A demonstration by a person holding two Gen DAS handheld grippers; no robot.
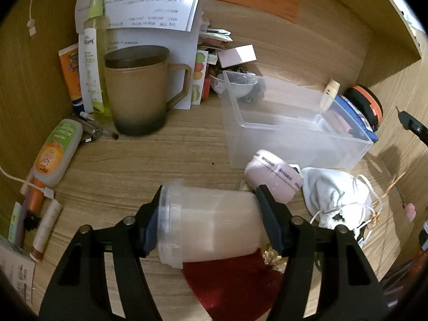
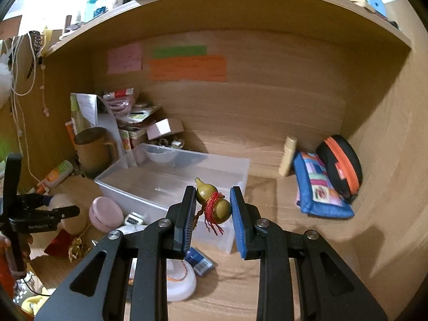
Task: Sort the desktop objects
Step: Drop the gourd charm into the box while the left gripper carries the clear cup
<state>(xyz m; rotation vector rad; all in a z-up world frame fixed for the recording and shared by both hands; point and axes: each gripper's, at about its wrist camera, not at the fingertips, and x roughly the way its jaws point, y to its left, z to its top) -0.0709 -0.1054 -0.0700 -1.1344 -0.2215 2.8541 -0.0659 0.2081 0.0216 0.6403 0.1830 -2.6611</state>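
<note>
gourd charm (image 2: 213, 203) with red string is pinched in the right gripper (image 2: 212, 214), held up just in front of the clear plastic bin (image 2: 171, 184) | bin looks nearly empty | lidded plastic jar (image 1: 208, 222) lies sideways between the left gripper (image 1: 211, 219) pads, apparently gripped, bin up and right of it

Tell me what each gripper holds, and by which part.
Left gripper: translucent jar, clamped lid end to base. Right gripper: small gourd charm, pinched at its lower bulb.
</note>
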